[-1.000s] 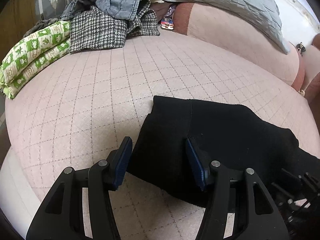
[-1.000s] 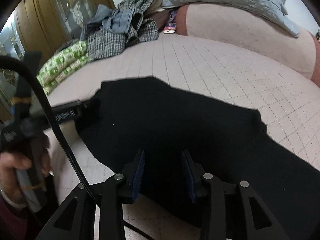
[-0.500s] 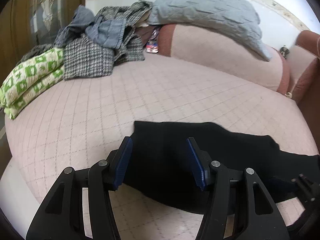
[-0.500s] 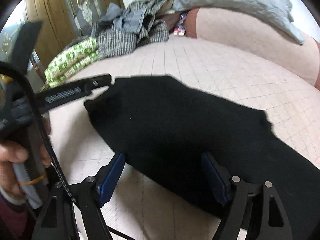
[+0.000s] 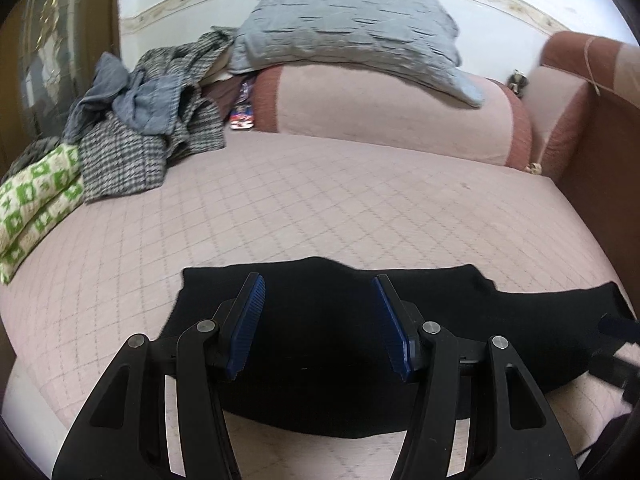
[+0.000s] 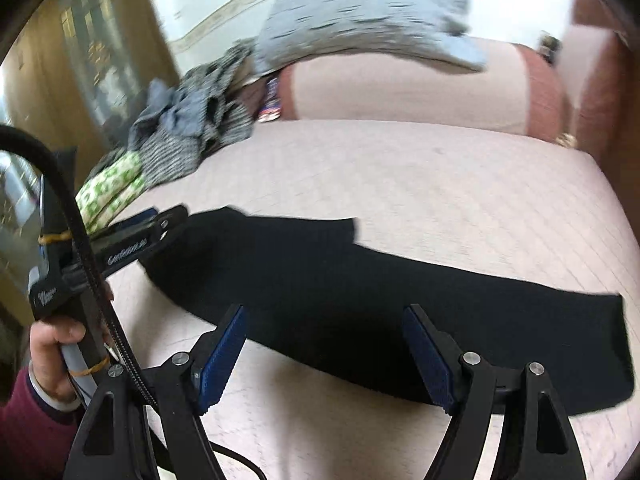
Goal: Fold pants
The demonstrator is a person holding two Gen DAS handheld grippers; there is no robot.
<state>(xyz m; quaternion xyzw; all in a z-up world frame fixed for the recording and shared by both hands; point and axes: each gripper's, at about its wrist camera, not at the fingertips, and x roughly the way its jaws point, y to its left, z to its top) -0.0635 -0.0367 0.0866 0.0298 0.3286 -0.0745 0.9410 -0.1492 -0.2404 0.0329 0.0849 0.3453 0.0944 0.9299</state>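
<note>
Left gripper (image 5: 318, 320): black plastic arms, ribbed blue pads (image 5: 246, 326), silver screws at the pivots. Right gripper (image 6: 322, 354): same build, blue pads, silver screws. From the right wrist, the left gripper's black body shows white lettering, yellow rubber bands, a black cable (image 6: 86, 240). Hand (image 6: 54, 354) on a grey handle; maroon sleeve (image 6: 30, 428), white cuff.

1. Left wrist view: looks forward and downward between its own fingers (image 5: 248, 320), from close above the near edge of the pink quilted bed (image 5: 320, 200), toward the far wall.
2. Right wrist view: the same tilt, set further right; blurred; the left gripper (image 6: 160, 222) enters at its left edge.
3. Shared field: the black pants (image 5: 320, 344), the clothes pile (image 5: 152, 128) and the grey pillow (image 5: 344, 24).
</note>
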